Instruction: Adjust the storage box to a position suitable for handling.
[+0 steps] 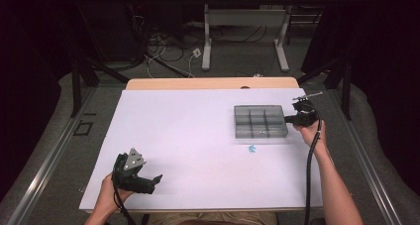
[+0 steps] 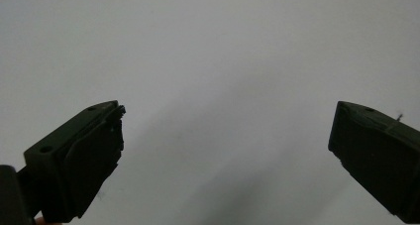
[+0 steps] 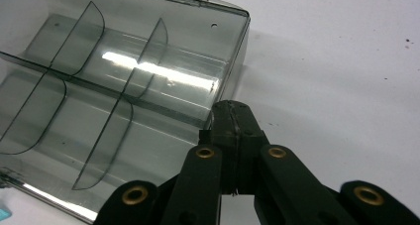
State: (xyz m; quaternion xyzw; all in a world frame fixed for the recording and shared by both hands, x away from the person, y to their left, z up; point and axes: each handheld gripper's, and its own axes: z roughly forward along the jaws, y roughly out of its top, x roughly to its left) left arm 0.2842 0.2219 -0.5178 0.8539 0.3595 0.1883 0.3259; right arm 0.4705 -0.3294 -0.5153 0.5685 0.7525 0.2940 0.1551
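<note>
Gripping unlabelled organizer box (image 3: 148, 81) wall

Both grippers black: left gripper (image 1: 148, 178) bears a grey three-cornered plate; right gripper (image 3: 233, 117) shows brass-coloured pivot pins, trailing black cable.

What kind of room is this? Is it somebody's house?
Probably not a house. It looks like a lab or workshop: a plain white table, loose cables on the floor behind it, dark curtains around, and a person working a gripper in each hand near a clear compartment box.
</note>
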